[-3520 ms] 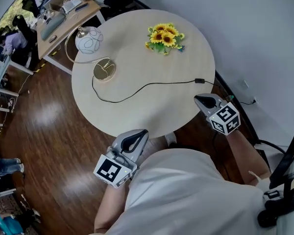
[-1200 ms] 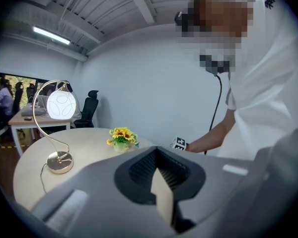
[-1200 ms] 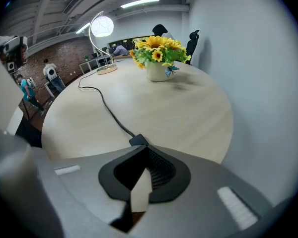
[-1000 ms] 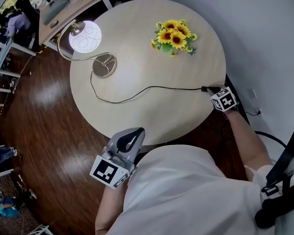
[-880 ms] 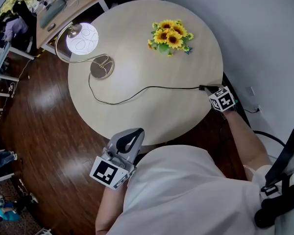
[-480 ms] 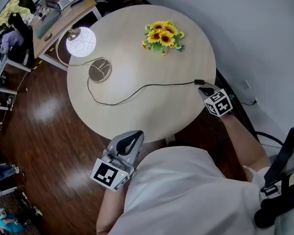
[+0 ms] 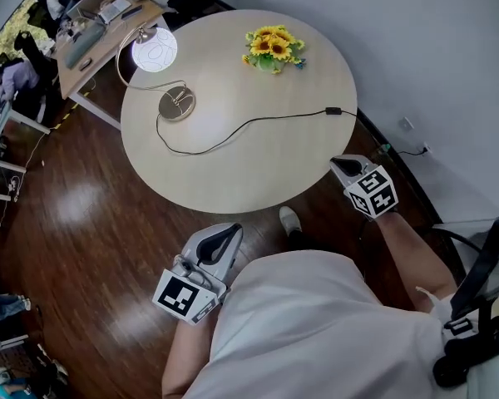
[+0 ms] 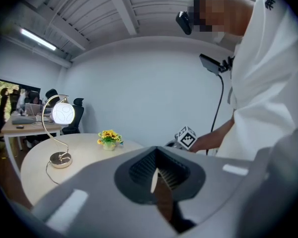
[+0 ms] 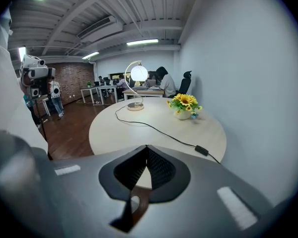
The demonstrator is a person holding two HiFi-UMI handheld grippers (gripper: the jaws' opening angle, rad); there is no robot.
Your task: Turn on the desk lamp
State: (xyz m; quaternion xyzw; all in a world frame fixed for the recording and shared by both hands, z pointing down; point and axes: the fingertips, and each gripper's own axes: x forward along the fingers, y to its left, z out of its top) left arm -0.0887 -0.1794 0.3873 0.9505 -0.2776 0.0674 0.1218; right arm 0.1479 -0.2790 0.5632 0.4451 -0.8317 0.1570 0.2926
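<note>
Desk lamp [image 7: 155,50] far left on round table [image 7: 258,169], globe glowing; task looks done. Inline switch [image 7: 333,110] far right on cord [image 7: 233,131]. Right gripper [image 7: 343,167] off near-right table edge, left gripper [image 7: 224,235] near body; both jaws closed, empty. Avoid second press, don't snag cord.

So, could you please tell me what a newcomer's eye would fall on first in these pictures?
The desk lamp, its white globe lit, glows at the far left edge of the round table, with sunflowers at the far side. A black cord snakes from the lamp to the table's right edge. The left claw and right claw hang shut and empty off the near side.
</note>
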